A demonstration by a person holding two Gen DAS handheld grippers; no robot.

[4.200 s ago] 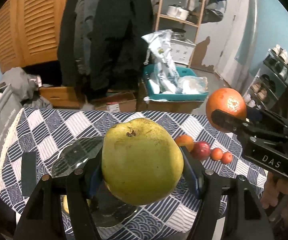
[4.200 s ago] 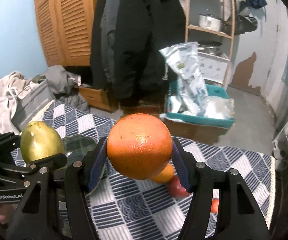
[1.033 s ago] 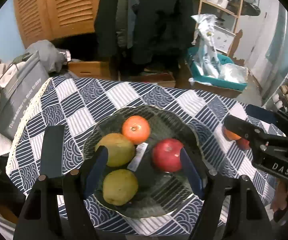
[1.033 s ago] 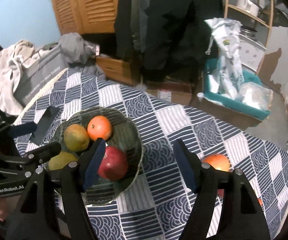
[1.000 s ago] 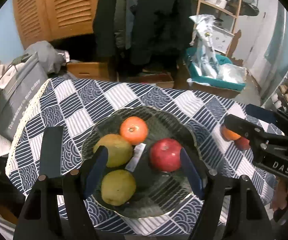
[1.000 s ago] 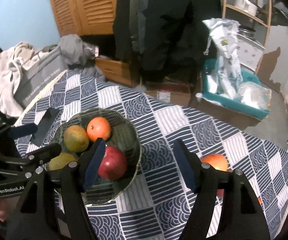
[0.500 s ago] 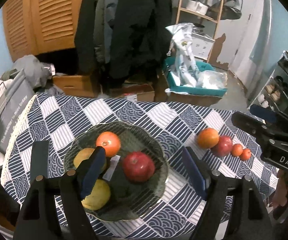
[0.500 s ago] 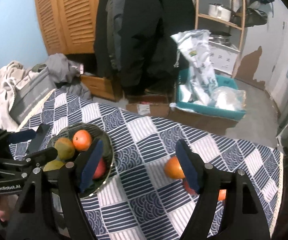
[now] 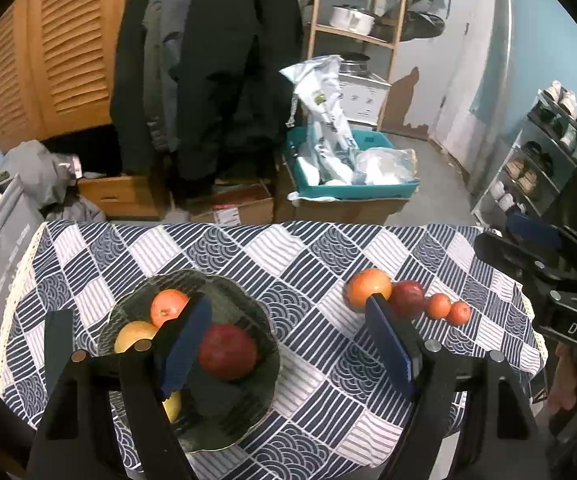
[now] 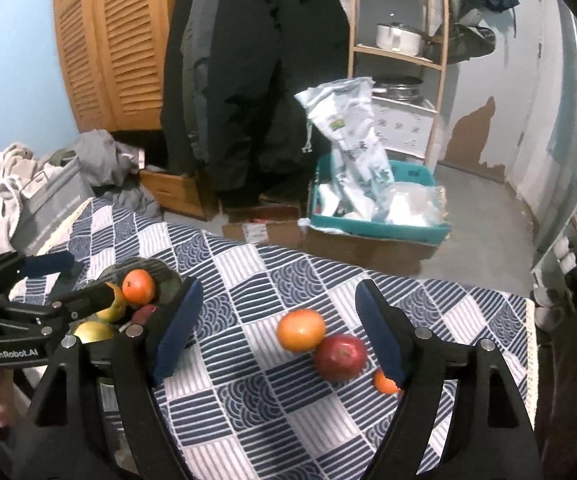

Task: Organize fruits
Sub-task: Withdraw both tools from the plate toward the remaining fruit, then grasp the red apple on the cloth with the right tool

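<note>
We note the glass plate (image 9: 266, 392) on the checked tablecloth (image 9: 300, 248), toward its left end. In the plate lie a red apple (image 9: 227, 351), an orange (image 9: 168, 307) behind it, and two pears: one (image 9: 134, 334) left of the apple, one (image 9: 173, 406) toward the plate's near rim, mostly hidden by a gripper finger. To the right of the plate, well apart from it, four fruits sit in a touching row on the cloth: a large orange (image 9: 368, 288), a second red apple (image 9: 407, 298), and two small oranges (image 9: 438, 306), (image 9: 459, 313). The left gripper (image 9: 288, 350) hangs above the plate's right side, jaws spread wide, holding nothing. The right gripper (image 10: 276, 330) hangs over the row of fruit, likewise wide apart and empty.
</note>
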